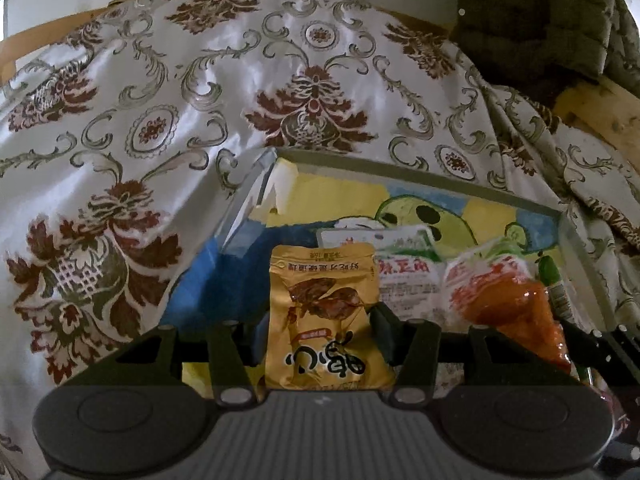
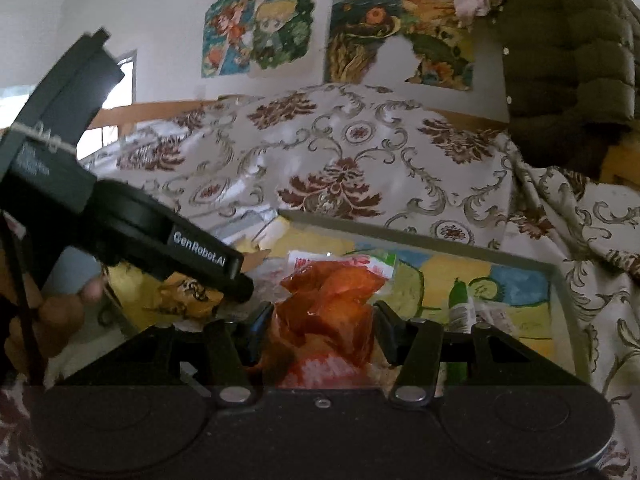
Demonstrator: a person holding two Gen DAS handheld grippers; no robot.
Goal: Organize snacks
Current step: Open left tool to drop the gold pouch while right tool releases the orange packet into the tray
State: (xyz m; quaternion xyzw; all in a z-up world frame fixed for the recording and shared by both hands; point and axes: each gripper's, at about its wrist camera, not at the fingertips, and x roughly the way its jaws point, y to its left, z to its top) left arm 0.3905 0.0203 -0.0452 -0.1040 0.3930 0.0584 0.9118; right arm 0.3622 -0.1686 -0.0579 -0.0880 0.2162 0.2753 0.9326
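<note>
We held two snacks low over the clear tray (image 1: 420, 171): our left gripper (image 1: 320, 322) half-closed on a gold packet (image 1: 324, 312), our right gripper (image 2: 324, 330) likewise on an orange packet (image 2: 332, 304). Best set both down gently; bare tray remained far right, rims close.

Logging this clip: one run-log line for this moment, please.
left claw: shut on gold packet | right claw: shut on orange packet | both over tray
</note>
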